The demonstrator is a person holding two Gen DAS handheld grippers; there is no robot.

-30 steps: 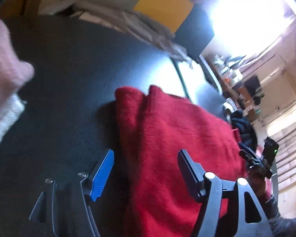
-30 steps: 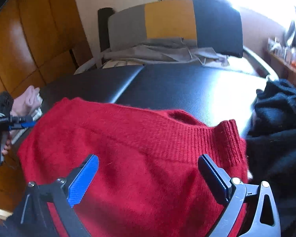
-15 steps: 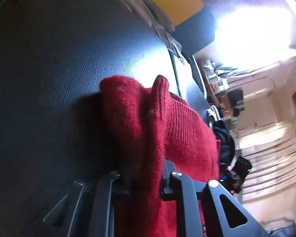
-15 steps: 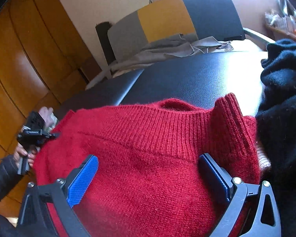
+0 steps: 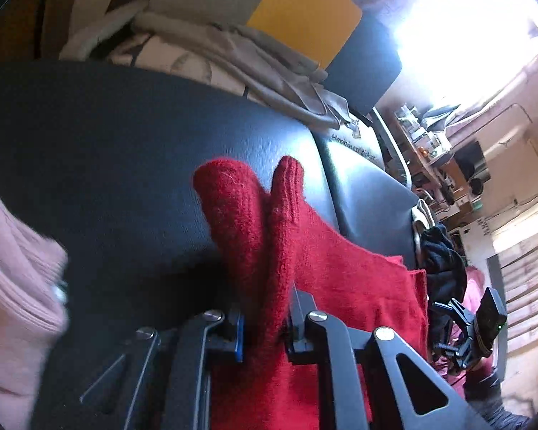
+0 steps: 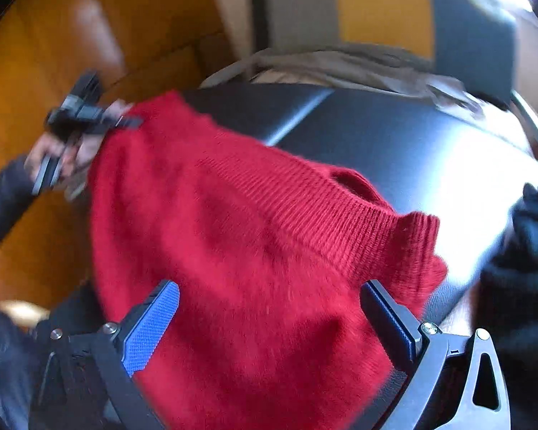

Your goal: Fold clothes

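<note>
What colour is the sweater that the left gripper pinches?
Red; the sweater shows best in the right wrist view.

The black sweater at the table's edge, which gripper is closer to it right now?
Right. The right gripper is open over the red sweater, with the black sweater just beside it. The left gripper pinches the red sweater's opposite corner, farther away.

Each black two-finger gripper, left [image 5: 265, 326] and right [image 6: 269, 317], carried textured blue pads [image 6: 150, 326] on angular black finger frames fastened with silver round-head screws [image 5: 383, 333]. Triangular cut-outs [image 6: 486, 381] pierced the frames. A dark long sleeve [image 6: 1, 197] covered the person's left arm.
</note>
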